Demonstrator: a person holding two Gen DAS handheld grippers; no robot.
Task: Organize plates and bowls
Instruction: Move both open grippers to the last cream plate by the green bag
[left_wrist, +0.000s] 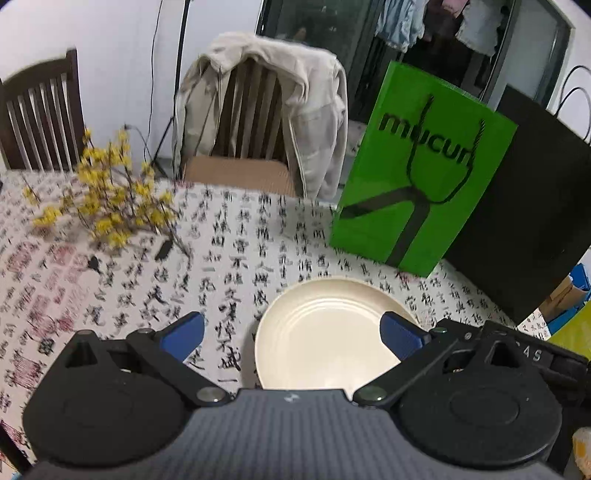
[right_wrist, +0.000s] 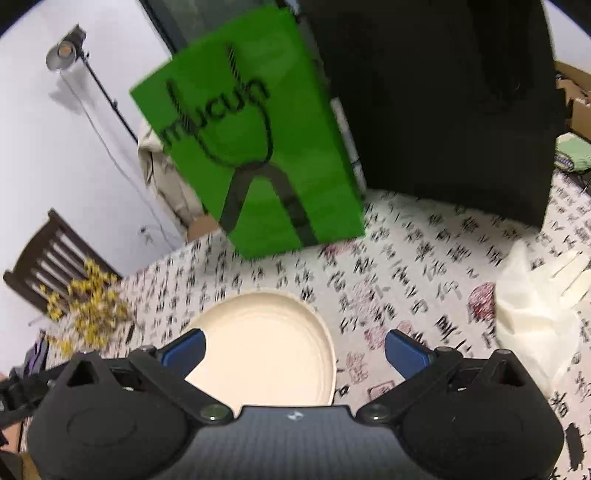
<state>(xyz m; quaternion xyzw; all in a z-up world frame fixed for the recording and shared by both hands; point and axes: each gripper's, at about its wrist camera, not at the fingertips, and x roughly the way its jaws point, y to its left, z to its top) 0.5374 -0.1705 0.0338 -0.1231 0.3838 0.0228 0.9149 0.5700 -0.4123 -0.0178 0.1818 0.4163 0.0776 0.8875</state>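
Cream plate (left_wrist: 325, 332) near edge hidden behind left gripper (left_wrist: 291, 334), right gripper (right_wrist: 293, 350) likewise, both jaws spread, empty.

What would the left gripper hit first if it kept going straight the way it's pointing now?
Probably the cream plate: it lies just ahead of the open left gripper, slightly right of centre. If the gripper passed above it, the green paper bag comes next. Depth is unclear.

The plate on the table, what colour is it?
Plain cream plate, seen best from the right wrist.
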